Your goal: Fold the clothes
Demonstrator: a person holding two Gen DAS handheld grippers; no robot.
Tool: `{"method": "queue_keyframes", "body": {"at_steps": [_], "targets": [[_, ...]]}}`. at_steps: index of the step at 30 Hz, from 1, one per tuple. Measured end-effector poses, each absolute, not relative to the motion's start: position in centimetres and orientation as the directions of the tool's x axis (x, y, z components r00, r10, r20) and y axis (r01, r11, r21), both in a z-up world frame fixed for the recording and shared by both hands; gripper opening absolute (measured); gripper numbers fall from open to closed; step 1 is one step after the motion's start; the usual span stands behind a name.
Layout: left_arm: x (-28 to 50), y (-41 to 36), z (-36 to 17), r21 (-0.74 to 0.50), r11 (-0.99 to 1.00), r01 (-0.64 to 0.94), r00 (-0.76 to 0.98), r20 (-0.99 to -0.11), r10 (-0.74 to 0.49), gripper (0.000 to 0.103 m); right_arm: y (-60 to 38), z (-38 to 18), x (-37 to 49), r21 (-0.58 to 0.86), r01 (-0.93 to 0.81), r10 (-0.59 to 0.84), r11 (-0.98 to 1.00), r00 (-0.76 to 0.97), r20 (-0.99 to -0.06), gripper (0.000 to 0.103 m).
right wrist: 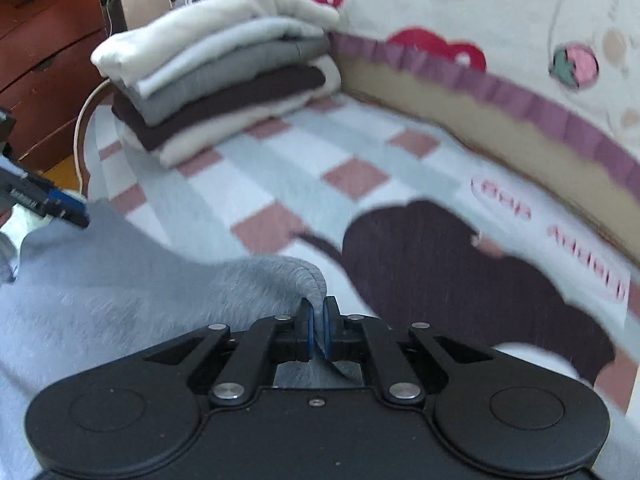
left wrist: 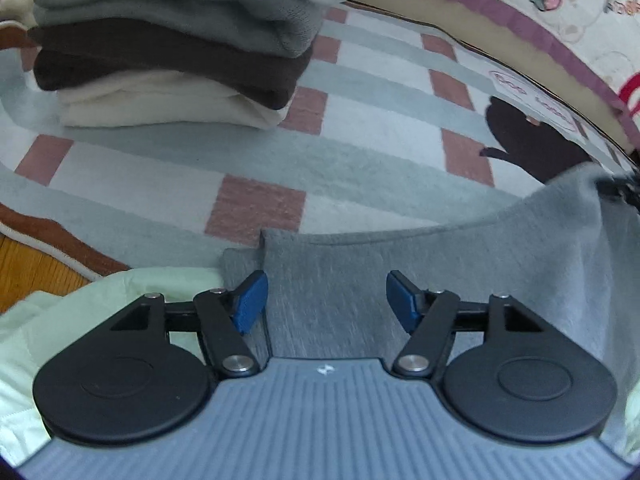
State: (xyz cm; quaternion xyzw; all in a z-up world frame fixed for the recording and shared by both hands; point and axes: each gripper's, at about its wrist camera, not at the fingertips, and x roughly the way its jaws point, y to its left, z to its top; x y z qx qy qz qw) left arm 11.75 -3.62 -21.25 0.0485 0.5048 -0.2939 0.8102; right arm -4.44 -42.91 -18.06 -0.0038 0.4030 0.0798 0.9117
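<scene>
A grey garment [left wrist: 400, 264] lies on the checked rug, partly over a pale green garment [left wrist: 104, 312]. My left gripper [left wrist: 326, 300] is open just above the grey cloth, blue pads apart, nothing between them. In the right wrist view my right gripper [right wrist: 319, 328] is shut on a rolled edge of the grey garment [right wrist: 132, 292], which hangs lifted from the pinch. The left gripper's blue tip [right wrist: 68, 208] shows at the far left edge of that cloth. A stack of folded clothes [left wrist: 172, 52] [right wrist: 224, 76] stands at the rug's far left.
The rug [left wrist: 360, 128] has pink squares and a dark animal figure [right wrist: 460, 280]. A bed edge with a patterned cover [right wrist: 500, 52] borders it on the right. Wooden floor [left wrist: 28, 268] and a brown drawer unit [right wrist: 44, 40] lie to the left.
</scene>
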Motion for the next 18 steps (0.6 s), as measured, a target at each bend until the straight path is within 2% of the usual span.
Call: {"method": "queue_keyframes", "body": {"at_steps": [6,9,10,11,12,13,18], "targets": [[12.6,-3.7,-22.8,-0.212,0.830,0.516,0.297,-0.864,-0.406,0.067,-41.8,-21.5,-3.1,0.056,-0.154,0.140,0.986,0.614,-0.777,0.007],[13.4,-3.5,-23.7,-0.265,0.835,0.481,0.272,-0.861,-0.430,0.071,-41.7,-22.5,-3.5,0.079,-0.149,0.154,0.986,0.600,-0.785,0.007],[13.5,-3.4,-23.8,-0.281,0.835,0.473,0.267,-0.858,-0.439,0.066,-41.7,-22.7,-3.6,0.086,-0.147,0.158,0.985,0.597,-0.786,0.007],[13.6,-3.4,-23.9,-0.295,0.835,0.464,0.264,-0.854,-0.448,0.056,-41.7,-22.9,-3.8,0.091,-0.145,0.161,0.985,0.596,-0.787,0.007],[13.3,-3.3,-23.3,-0.277,0.837,0.472,0.289,-0.849,-0.443,0.015,-41.7,-23.0,-3.8,0.093,-0.143,0.160,0.985,0.596,-0.787,0.007],[12.9,-3.2,-22.6,-0.255,0.839,0.481,0.317,-0.842,-0.437,0.004,-41.8,-23.1,-3.9,0.094,-0.140,0.160,0.986,0.597,-0.786,0.007],[11.1,-2.7,-19.1,-0.140,0.846,0.514,0.452,-0.794,-0.406,0.004,-42.1,-22.2,-4.4,0.115,-0.167,0.196,0.979,0.627,-0.754,0.008]]}}
